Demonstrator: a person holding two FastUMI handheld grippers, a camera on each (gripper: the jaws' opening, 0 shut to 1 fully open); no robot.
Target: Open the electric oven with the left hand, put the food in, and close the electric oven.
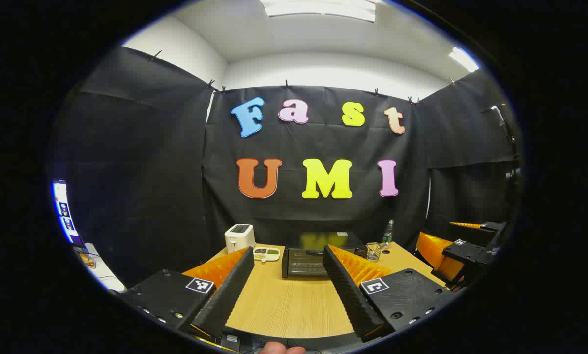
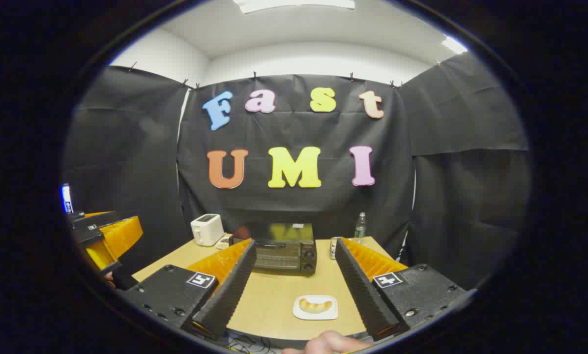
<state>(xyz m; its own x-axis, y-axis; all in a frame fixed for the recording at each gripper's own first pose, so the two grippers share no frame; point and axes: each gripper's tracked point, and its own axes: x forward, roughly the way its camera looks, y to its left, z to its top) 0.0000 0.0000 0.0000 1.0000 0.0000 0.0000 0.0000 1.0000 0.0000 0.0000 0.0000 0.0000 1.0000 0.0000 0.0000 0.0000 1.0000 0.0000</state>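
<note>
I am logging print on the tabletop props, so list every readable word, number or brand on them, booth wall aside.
None of the print on the props can be read.
sticker on top of the oven: too small to read.
oven dial markings: too small to read.
bottle label: too small and blurred.
toaster: no marking can be made out.

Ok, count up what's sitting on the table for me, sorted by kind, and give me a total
Appliances: 2, the oven and the toaster.
Dishes with food: 2, the plate with a croissant, and the divided tray.
Drink containers: 2, the bottle and the can.
Wire baskets: 1, the basket.
Total: 7.
</note>
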